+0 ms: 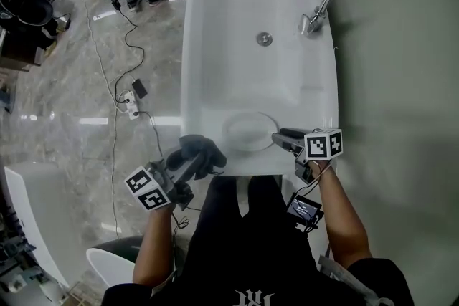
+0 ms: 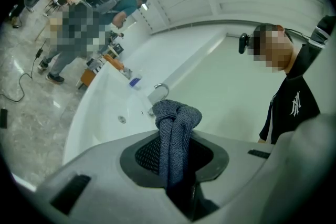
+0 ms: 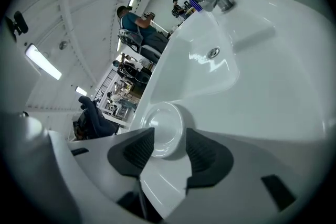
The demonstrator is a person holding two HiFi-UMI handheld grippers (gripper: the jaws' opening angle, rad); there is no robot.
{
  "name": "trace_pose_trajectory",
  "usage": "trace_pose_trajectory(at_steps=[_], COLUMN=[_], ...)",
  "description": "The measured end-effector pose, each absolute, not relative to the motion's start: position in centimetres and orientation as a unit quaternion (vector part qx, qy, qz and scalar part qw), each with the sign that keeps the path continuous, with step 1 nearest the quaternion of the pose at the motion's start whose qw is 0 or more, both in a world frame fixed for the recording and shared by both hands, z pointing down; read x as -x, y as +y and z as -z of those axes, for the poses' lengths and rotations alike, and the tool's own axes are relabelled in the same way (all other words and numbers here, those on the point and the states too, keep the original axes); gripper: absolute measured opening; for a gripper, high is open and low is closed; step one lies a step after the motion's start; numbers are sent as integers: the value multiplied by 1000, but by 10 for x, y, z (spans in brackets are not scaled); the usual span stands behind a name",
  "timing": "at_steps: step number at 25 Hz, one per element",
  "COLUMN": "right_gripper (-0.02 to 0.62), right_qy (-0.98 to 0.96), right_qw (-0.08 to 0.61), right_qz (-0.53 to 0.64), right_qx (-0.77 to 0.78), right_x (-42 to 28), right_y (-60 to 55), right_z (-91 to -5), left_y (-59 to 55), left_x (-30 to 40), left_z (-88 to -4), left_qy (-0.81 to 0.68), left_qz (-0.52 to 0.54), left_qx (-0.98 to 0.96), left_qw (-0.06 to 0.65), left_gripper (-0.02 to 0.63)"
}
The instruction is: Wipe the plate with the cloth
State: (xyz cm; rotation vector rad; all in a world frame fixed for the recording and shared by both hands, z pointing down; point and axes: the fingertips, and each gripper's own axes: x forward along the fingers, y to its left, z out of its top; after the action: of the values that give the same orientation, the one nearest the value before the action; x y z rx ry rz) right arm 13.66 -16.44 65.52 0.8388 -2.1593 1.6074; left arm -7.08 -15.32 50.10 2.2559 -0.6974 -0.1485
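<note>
My left gripper (image 2: 176, 165) is clamped on the bunched grey cloth (image 2: 177, 118), just beside the white plate (image 1: 248, 131) on the sink's (image 1: 215, 46) near ledge. My right gripper (image 3: 168, 152) gapes at the plate's rim, gripping nothing. I judge that the wiping is all still to do.
</note>
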Motion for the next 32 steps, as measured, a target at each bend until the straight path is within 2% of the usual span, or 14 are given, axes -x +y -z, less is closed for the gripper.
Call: trace_pose_trajectory(at_steps=[2,10,17,22,32], right_gripper=[189,186,133,41,11], right_qy=[-755,-748,-738,-733,-745], right_qw=[174,179,176,195,133], right_qz=[-562,-580,-606,-608,-609], right_qx=[-288,-269,-239,-234,-238], right_x=[-133,-130,-117,-119,-117], right_y=[-167,-171,-171,-169,-168], right_z=[-662,-668,-674,-681,-652], left_y=[-160,-169,-171,-169,-159], left_x=[71,67,70,76,81], left_z=[-506,-512,-519,-517,-509], left_qy=[-271,-271,-274,-282,-281], left_qz=[57,55,54,57,65], left_qx=[-882,-878,-876,-873,-878], left_qw=[382,391,394,393,383], left_gripper=[64,64,64,64,64])
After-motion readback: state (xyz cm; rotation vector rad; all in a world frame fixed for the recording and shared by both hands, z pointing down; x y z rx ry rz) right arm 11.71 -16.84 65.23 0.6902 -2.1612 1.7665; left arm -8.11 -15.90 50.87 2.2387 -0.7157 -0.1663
